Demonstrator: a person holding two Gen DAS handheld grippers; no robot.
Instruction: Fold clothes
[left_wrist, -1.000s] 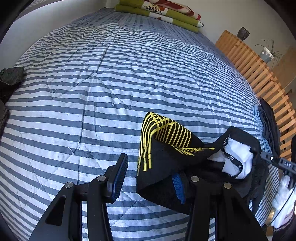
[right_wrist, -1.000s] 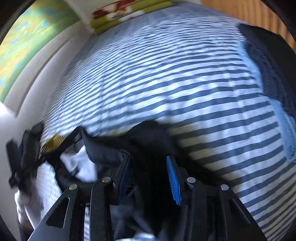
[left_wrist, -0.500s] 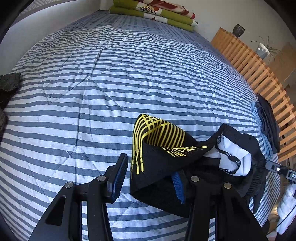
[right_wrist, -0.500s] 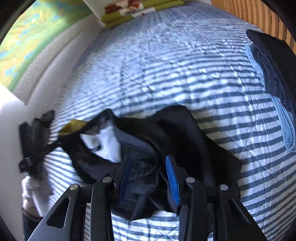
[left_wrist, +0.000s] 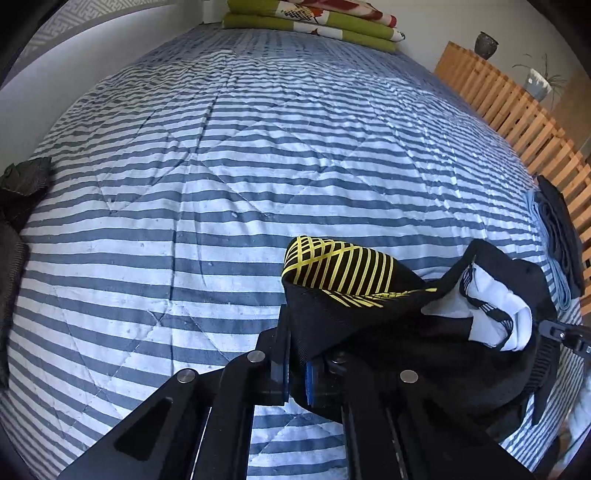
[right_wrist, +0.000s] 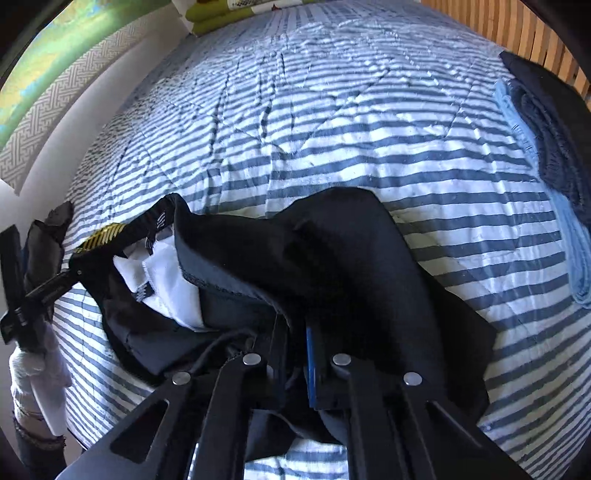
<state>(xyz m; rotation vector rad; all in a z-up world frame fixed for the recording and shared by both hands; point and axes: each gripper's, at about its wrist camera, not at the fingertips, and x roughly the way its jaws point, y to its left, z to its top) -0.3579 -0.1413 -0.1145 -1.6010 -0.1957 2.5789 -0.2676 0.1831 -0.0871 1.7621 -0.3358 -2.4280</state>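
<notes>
Both tongs pinched onto the black garment on the bed.

My left tongs (left_wrist: 295, 363) are clamped narrow on a fold of the black garment (left_wrist: 369, 317), just below its yellow-striped panel (left_wrist: 343, 269); the cloth bunches away toward 3 o'clock, showing a white lining (left_wrist: 498, 314). My right tongs (right_wrist: 295, 354) are likewise squeezed nearly together on a dark edge of the same black garment (right_wrist: 332, 258), which drapes over and around them and spreads toward 9 o'clock. The garment lies crumpled at the near edge of the striped bed quilt (left_wrist: 221, 166). Folded dark and light-blue clothes (right_wrist: 546, 140) sit at 2 o'clock in the right view, well apart from the garment.
</notes>
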